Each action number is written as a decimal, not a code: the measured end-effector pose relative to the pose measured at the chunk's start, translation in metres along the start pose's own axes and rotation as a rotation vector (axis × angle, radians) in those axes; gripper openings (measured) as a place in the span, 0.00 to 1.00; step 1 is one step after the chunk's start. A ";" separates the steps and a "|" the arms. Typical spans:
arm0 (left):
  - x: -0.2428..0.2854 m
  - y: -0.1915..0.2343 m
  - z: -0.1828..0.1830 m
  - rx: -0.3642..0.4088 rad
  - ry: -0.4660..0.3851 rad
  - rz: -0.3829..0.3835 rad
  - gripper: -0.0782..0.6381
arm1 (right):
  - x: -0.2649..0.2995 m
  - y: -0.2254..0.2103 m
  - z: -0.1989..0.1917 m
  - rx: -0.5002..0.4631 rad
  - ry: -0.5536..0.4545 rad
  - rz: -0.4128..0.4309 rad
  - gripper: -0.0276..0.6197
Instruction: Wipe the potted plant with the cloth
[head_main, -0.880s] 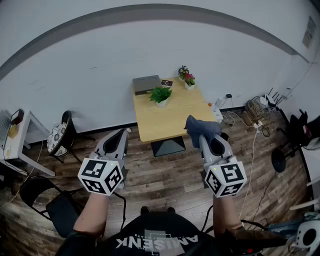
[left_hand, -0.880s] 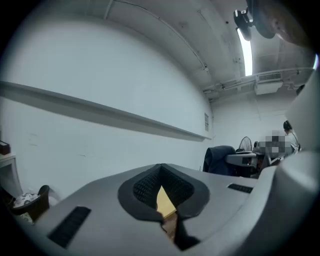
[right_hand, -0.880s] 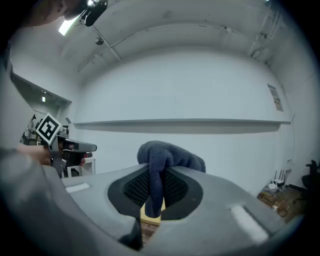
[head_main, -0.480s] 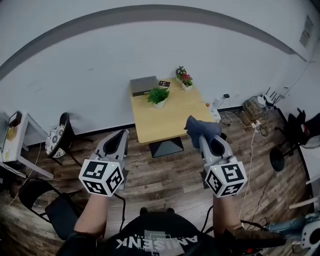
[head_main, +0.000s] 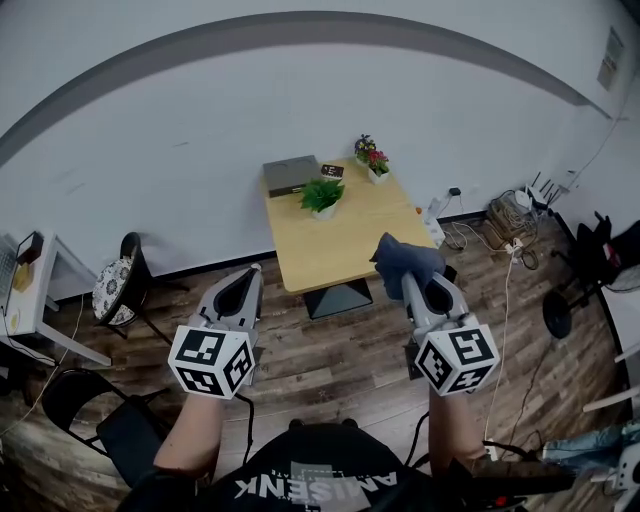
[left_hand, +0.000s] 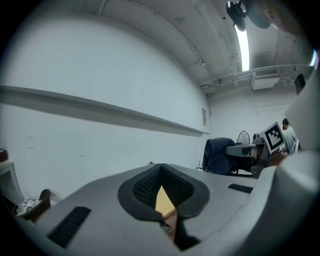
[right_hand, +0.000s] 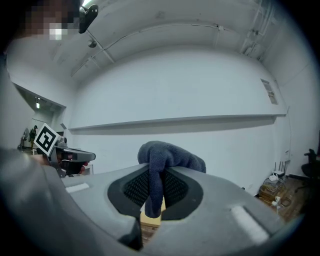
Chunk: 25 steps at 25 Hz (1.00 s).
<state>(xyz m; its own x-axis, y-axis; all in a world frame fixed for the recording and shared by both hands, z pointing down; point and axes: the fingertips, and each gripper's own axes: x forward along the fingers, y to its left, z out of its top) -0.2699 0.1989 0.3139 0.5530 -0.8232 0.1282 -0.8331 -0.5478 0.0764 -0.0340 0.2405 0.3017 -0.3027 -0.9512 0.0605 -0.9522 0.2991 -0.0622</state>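
The green potted plant (head_main: 322, 193) in a white pot stands at the far part of a wooden table (head_main: 335, 245), well ahead of both grippers. My right gripper (head_main: 405, 278) is shut on a blue-grey cloth (head_main: 405, 257). That cloth (right_hand: 167, 156) is bunched over the jaw tips of the right gripper (right_hand: 156, 186) and hangs down between them. My left gripper (head_main: 251, 274) is held level at the left, off the table's near edge. In the left gripper view, the left gripper (left_hand: 161, 176) is shut with nothing in it, only a sliver of table showing.
A grey box (head_main: 291, 173), a small dark card (head_main: 333, 170) and two small flower pots (head_main: 372, 157) sit at the table's far end by the white wall. A black chair (head_main: 122, 275) stands left; cables and a power strip (head_main: 510, 222) lie right. Wooden floor lies between me and the table.
Both grippers have sunk slightly in the head view and the table has shifted a little. The cloth stays clamped in the right gripper; the left stays shut.
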 end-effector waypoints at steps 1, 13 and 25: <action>0.001 0.004 -0.001 -0.003 -0.002 -0.004 0.11 | 0.003 0.001 -0.001 0.002 -0.001 -0.007 0.09; 0.032 0.024 -0.015 0.010 0.004 -0.034 0.11 | 0.030 0.001 -0.017 0.024 -0.001 -0.012 0.09; 0.138 0.029 -0.004 -0.028 -0.003 0.056 0.11 | 0.119 -0.086 0.012 -0.002 -0.025 0.101 0.09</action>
<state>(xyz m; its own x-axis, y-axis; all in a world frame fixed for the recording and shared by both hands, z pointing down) -0.2172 0.0700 0.3379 0.5052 -0.8531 0.1305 -0.8628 -0.4961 0.0966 0.0119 0.1009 0.3025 -0.3964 -0.9176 0.0295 -0.9168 0.3940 -0.0652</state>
